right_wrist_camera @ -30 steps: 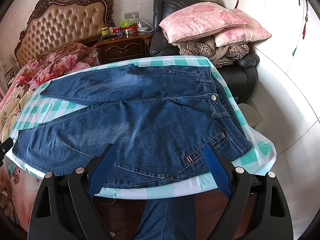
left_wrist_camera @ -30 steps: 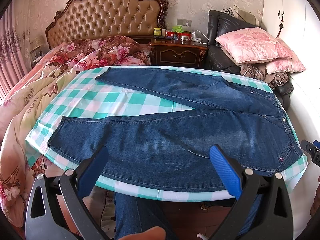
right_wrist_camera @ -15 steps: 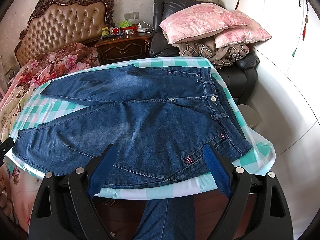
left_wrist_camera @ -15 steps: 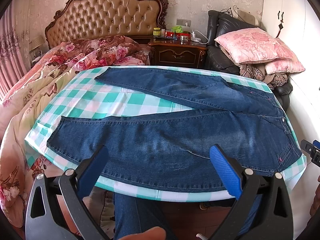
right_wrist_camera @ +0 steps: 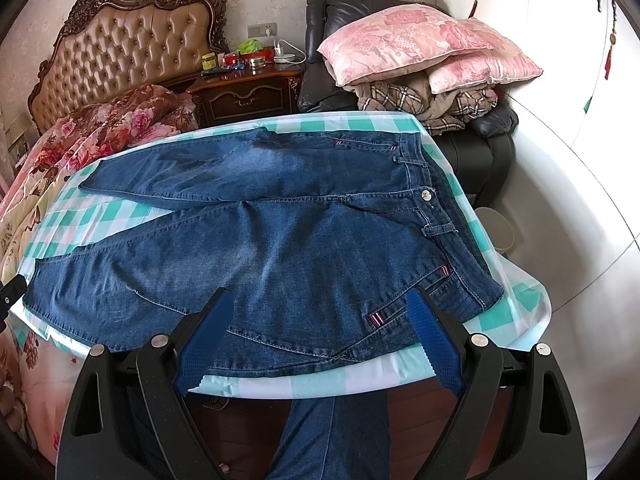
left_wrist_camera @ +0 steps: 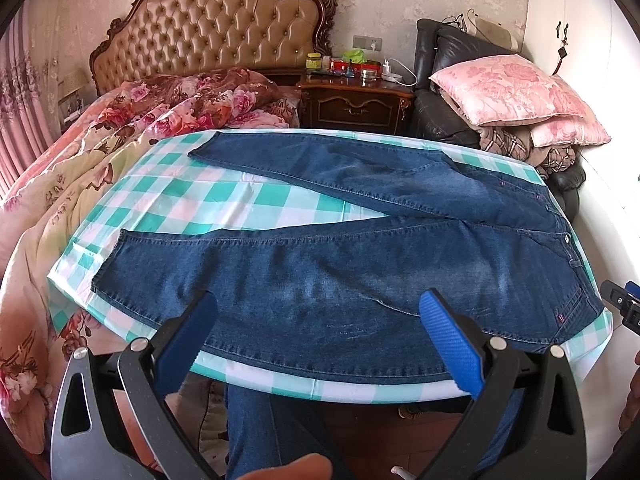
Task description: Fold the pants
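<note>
Dark blue jeans (left_wrist_camera: 340,272) lie flat on a table with a green-and-white checked cloth (left_wrist_camera: 224,200), legs spread in a V toward the left, waistband at the right. They also show in the right wrist view (right_wrist_camera: 288,248), with the waist button (right_wrist_camera: 426,194) at the right. My left gripper (left_wrist_camera: 316,320) is open and empty, held above the near leg by the table's front edge. My right gripper (right_wrist_camera: 320,316) is open and empty above the hip and pocket area, near the front edge.
A bed with a floral quilt (left_wrist_camera: 120,132) stands to the left, a wooden nightstand (left_wrist_camera: 356,100) behind, and a black armchair stacked with pink pillows (left_wrist_camera: 516,92) at the back right. A white wall (right_wrist_camera: 580,220) is to the right. The person's leg (right_wrist_camera: 336,436) is under the table edge.
Nothing has visibly changed apart from a very slight shift of both views; both grippers stay open above the jeans.
</note>
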